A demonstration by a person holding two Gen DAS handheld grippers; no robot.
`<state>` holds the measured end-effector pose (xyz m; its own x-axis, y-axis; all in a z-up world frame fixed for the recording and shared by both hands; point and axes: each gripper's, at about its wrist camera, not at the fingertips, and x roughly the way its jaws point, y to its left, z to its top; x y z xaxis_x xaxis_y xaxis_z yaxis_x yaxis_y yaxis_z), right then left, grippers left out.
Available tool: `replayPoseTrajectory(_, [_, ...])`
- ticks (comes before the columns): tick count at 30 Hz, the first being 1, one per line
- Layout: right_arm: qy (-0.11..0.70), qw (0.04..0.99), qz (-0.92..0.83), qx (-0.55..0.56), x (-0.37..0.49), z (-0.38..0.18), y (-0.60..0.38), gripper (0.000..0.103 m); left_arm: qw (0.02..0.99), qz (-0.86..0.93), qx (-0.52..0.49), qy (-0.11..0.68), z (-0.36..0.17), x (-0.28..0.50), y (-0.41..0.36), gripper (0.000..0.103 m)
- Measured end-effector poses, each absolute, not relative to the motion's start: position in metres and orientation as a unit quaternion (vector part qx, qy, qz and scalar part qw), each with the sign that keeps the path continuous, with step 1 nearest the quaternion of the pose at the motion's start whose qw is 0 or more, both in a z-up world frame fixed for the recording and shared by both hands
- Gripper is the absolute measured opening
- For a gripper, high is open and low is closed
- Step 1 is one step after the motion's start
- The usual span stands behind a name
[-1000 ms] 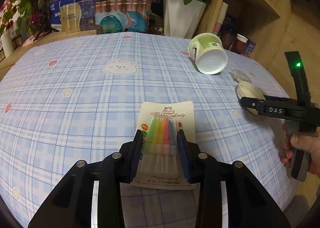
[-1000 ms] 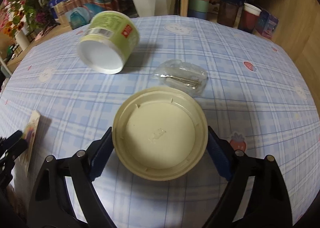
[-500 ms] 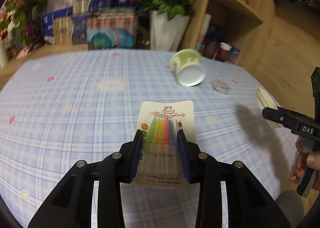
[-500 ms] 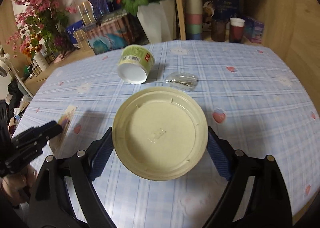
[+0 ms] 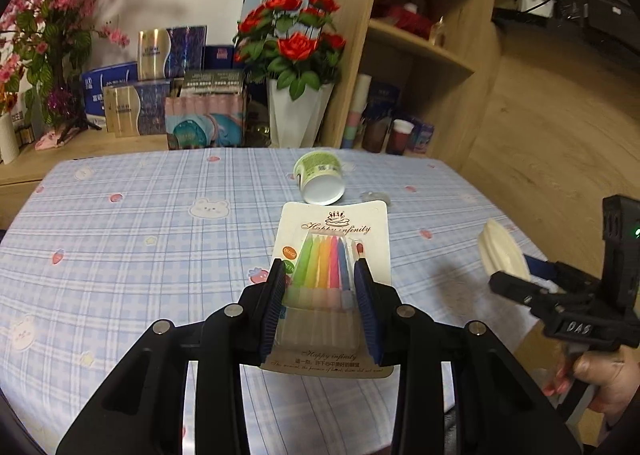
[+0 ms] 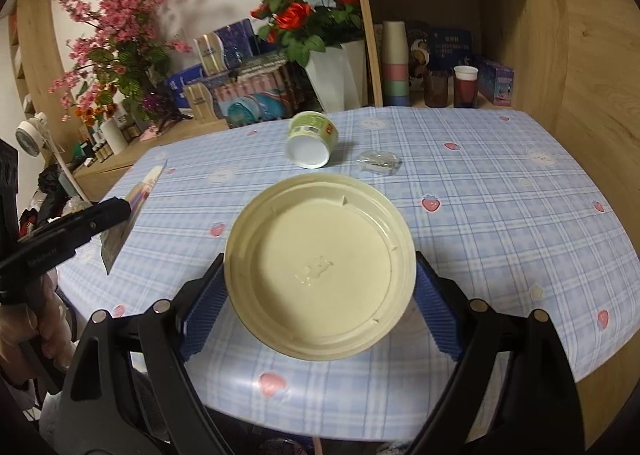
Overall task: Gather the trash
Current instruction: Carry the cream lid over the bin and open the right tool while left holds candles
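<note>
The left gripper (image 5: 320,295) is lifted and tilted downward, jaws narrow and clamped. The right gripper (image 6: 320,287) is beside it, jaws wide, also clamped.

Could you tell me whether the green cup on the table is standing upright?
No, the green cup lies tipped on its side on the checked tablecloth, its white bottom facing the camera.

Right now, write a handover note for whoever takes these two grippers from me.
Left gripper: shut on the candle pack, held above the table.
Right gripper: shut on the cream lid, also clear of the table.
Done: both of those are picked up.
Left: the green tub lies on its side mid-table, with a clear plastic wrapper beside it, apart from it. No bin shows in either view, so find one, drop both items, then return for the tub and wrapper.
</note>
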<state>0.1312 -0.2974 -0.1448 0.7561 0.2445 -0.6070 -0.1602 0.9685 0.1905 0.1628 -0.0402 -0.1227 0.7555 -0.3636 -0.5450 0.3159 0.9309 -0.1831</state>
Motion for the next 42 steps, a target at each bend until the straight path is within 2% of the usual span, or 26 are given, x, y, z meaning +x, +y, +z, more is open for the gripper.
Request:
replayPoseTrajectory(17, [0.306, 0.937, 0.168, 0.014, 0.044, -0.129, -0.261, 0.086, 0.947, -0.16, -0.065, 0.271, -0.095, 0.048, -0.007, 0.034])
replayPoseTrajectory(42, [0.328, 0.92, 0.214, -0.014, 0.014, -0.141, -0.232, 0.086, 0.951, -0.133, -0.09, 0.266, -0.092, 0.001, 0.022, 0.035])
